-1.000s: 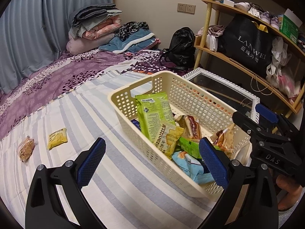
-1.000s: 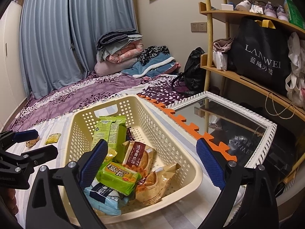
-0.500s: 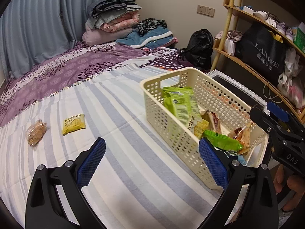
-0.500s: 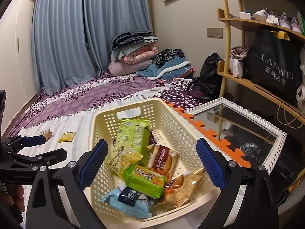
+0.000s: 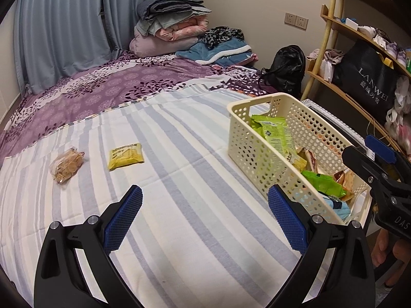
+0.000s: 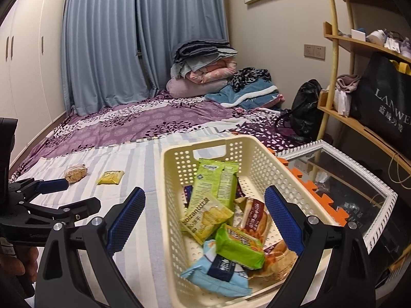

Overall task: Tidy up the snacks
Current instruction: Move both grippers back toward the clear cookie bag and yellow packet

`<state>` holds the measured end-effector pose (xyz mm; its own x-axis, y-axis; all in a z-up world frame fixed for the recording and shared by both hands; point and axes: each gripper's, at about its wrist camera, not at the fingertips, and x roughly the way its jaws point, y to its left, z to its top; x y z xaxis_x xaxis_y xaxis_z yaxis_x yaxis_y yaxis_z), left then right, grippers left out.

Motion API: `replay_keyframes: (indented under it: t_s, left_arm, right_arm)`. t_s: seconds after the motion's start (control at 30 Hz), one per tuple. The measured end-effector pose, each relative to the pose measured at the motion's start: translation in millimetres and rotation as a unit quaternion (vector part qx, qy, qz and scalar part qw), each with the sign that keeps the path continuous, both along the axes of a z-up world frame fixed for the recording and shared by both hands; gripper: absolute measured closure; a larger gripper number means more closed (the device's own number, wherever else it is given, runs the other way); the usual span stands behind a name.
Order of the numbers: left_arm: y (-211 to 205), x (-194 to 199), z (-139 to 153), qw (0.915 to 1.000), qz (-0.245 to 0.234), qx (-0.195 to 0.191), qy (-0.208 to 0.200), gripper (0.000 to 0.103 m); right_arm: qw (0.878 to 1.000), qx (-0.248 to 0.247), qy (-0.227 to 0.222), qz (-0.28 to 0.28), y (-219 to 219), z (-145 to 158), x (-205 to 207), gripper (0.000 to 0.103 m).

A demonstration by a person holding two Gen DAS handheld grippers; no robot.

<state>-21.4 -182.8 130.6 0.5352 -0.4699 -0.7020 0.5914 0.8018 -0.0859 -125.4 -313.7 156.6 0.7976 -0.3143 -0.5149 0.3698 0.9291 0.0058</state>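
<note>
The left gripper (image 5: 204, 214) is held low over the blue-and-white striped bed sheet (image 5: 179, 179), its jaws spread wide with nothing between them. It is aimed toward 12 o'clock, with the small yellow snack packet (image 5: 125, 155) lying flat on the sheet at about 11 o'clock and the clear-wrapped brown snack (image 5: 66, 164) just beyond it at 10 o'clock.

The right gripper (image 6: 204, 214) is held above the near end of the cream perforated plastic basket (image 6: 177, 179), jaws likewise spread and empty. Green, blue and brown snack packets (image 6: 218, 210) are piled inside the basket. In the right wrist view the left gripper is seen at 9 o'clock, gripped by a hand (image 6: 18, 261) at the lower left edge.
</note>
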Motion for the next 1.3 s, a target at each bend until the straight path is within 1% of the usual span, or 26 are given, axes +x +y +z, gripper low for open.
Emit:
replay_keyframes:
  t_s: [0.53,0.8,1.03,1.17,1.3]
  left_arm:
    - [52.0,19.2,-7.3,0.9989,0.048,-0.002,0.004,0.004]
    - [66.3,27.9,-12.9,0.9981,0.062,-0.001,0.008,0.004]
    - [74.0,36.7,-19.5,0.9974,0.071,0.005,0.010,0.004]
    - [83.0,46.3,-26.4,0.9967,0.078,0.006,0.019,0.004]
    - [100.9,62.8,-36.5,0.9940,0.104,0.008,0.032,0.004]
  right_arm:
    - [0.998,-0.013,0.028,0.062,52.4,-10.9,37.5,0.010]
    - [0.995,-0.017,0.044,0.085,70.0,-19.3,52.5,0.010]
    - [0.993,-0.017,0.060,0.100,81.3,-29.9,68.5,0.010]
    - [0.991,-0.018,0.070,0.114,87.7,-38.0,80.4,0.010]
    - [0.987,-0.008,0.088,0.131,93.1,-52.0,98.0,0.010]
